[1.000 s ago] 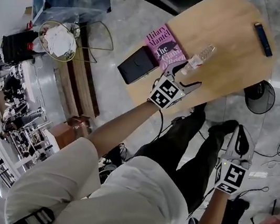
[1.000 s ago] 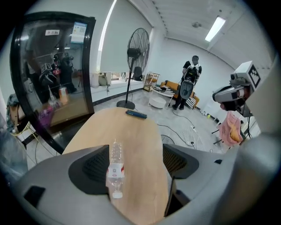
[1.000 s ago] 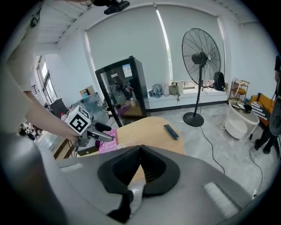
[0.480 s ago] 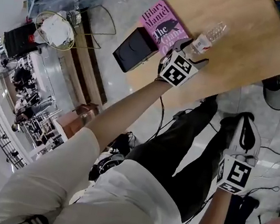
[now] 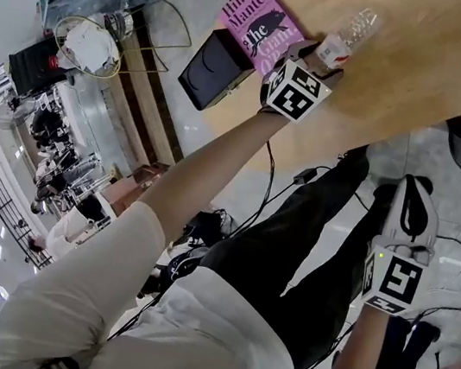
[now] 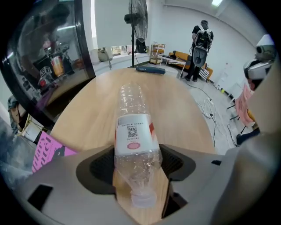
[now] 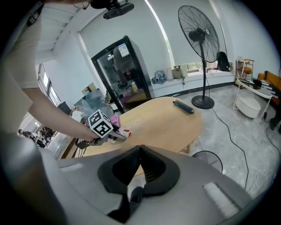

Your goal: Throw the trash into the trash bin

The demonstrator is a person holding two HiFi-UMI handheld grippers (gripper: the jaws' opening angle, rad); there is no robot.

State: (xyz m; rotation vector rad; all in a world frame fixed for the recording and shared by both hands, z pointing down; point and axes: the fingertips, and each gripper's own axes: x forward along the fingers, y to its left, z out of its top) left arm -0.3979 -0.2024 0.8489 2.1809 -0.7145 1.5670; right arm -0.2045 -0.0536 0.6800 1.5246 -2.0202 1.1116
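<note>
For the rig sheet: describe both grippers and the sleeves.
Both the left gripper and the right gripper have light grey shells, black pads and a cube with black-and-white square markers. A thin black cable hangs from the left one. The shirt is pale and short-sleeved.

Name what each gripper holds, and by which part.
The left gripper, its jaws just closing, grips the clear plastic bottle by its shoulder near the cap, the bottle lying on the wooden table. The right gripper is shut, empty.

Bottle (image 5: 351, 31) on table (image 5: 421, 89), right of book (image 5: 257, 23).
</note>
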